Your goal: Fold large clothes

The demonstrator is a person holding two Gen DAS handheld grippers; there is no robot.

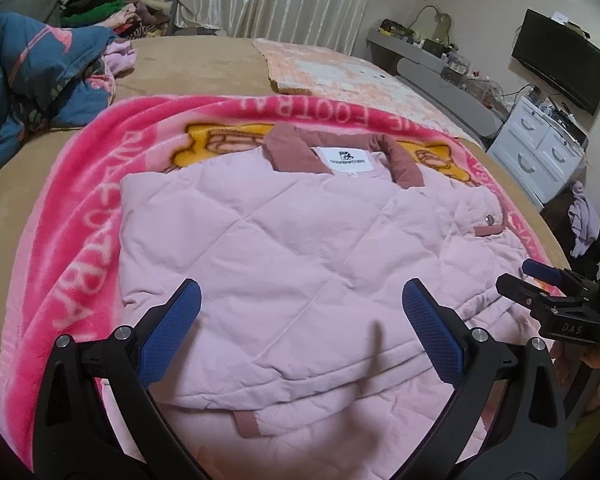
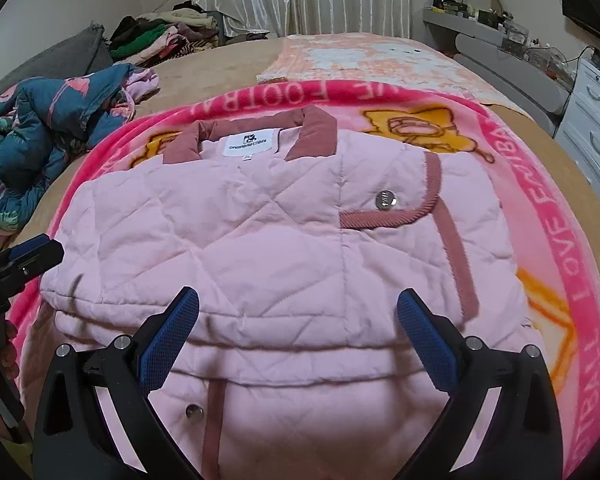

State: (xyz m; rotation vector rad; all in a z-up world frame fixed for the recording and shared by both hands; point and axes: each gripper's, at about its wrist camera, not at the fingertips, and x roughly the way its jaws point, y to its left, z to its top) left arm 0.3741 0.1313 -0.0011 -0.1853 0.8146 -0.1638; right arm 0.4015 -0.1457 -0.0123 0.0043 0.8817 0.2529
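A pale pink quilted jacket (image 1: 300, 248) with a dusty-rose collar and a white neck label lies folded on a bright pink blanket (image 1: 88, 216) on the bed; it also shows in the right wrist view (image 2: 260, 248). My left gripper (image 1: 302, 332) is open and empty, hovering over the jacket's near part. My right gripper (image 2: 298, 336) is open and empty above the jacket's near fold. The right gripper also shows at the right edge of the left wrist view (image 1: 556, 296). The left gripper shows at the left edge of the right wrist view (image 2: 24, 260).
A crumpled blue patterned quilt (image 1: 32, 76) lies on the bed's left side. A peach blanket (image 1: 340, 68) lies at the far end. A clothes pile (image 1: 112, 12) is at the back left. A white drawer unit (image 1: 540, 148) and a dark monitor (image 1: 560, 60) stand at the right.
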